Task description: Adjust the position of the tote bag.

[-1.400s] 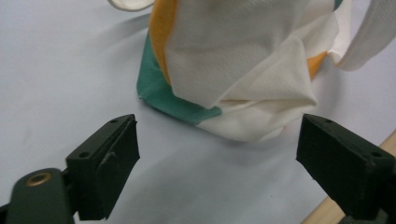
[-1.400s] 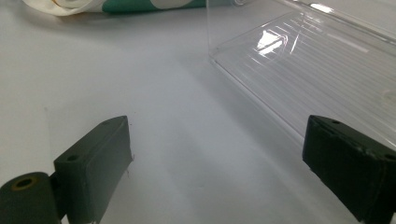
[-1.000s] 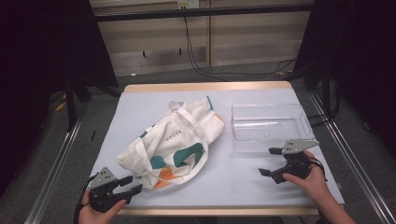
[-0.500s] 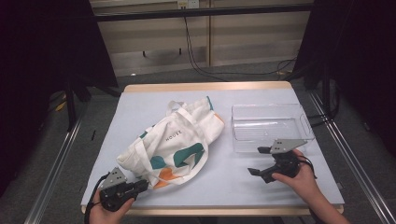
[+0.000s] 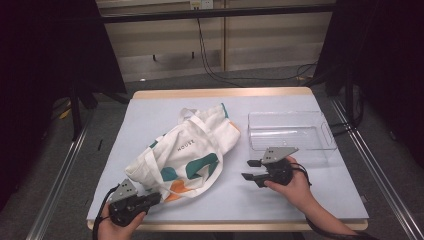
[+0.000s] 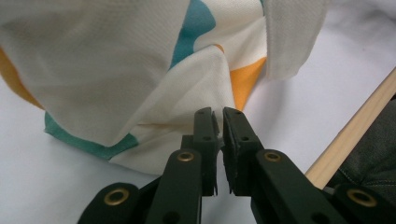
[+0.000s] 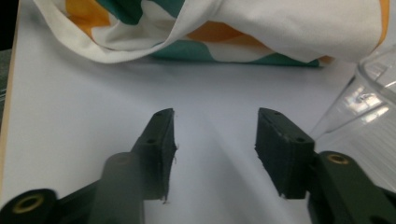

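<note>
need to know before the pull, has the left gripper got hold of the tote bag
Touching: in the left gripper view the left gripper is closed on a fold of the tote bag.

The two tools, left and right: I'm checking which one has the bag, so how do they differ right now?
The left tool has its jaws nearly together at the tote bag's near corner; the right tool has its jaws apart, nothing between them, having just been closing. The left sits at the table's front edge; the right is beside the clear bin. Both are black and hand-held.
</note>
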Demonstrator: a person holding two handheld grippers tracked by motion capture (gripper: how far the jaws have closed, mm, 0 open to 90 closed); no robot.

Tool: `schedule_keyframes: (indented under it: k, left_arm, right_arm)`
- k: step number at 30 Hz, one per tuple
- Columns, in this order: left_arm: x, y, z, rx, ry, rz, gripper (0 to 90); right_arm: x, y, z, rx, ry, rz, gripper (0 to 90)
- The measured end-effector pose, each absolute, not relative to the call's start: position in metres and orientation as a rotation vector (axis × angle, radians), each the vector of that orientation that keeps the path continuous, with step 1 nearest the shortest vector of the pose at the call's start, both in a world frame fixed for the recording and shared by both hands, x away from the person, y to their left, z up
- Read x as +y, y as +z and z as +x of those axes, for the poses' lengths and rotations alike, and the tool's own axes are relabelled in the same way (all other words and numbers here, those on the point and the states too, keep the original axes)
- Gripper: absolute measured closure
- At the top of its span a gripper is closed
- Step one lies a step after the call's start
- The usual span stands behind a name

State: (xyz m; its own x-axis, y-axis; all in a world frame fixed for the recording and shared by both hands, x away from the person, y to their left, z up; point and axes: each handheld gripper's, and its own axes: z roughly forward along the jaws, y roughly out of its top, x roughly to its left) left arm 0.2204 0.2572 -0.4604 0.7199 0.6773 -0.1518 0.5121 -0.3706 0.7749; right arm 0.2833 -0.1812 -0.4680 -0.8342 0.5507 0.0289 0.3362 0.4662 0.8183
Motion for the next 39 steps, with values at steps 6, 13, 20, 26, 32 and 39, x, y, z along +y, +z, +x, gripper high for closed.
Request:
schedule_keyframes:
  k: [6,13,20,26,32,39]
  left_arm:
    - [0.254,-0.463,0.224,0.917,0.26,2.051,82.7]
    - [0.256,-0.463,0.229,0.927,0.268,2.061,85.3]
    - [0.256,-0.463,0.224,0.946,0.265,2.038,65.6]
    - [0.251,-0.471,0.225,0.976,0.259,2.062,46.0]
    - [0.246,-0.471,0.226,0.974,0.282,2.096,58.9]
    - [0.244,-0.471,0.226,0.986,0.288,2.101,81.3]
  right_arm:
    - [-0.171,-0.47,0.287,2.481,1.35,0.798,61.3]
    - [-0.151,-0.474,0.295,2.488,1.36,0.788,60.6]
    - [-0.141,-0.476,0.299,2.478,1.359,0.805,59.0]
    - [-0.133,-0.478,0.302,2.492,1.38,0.792,56.9]
    - [-0.133,-0.475,0.302,2.48,1.395,0.805,54.9]
    - [-0.132,-0.475,0.301,2.475,1.386,0.809,53.9]
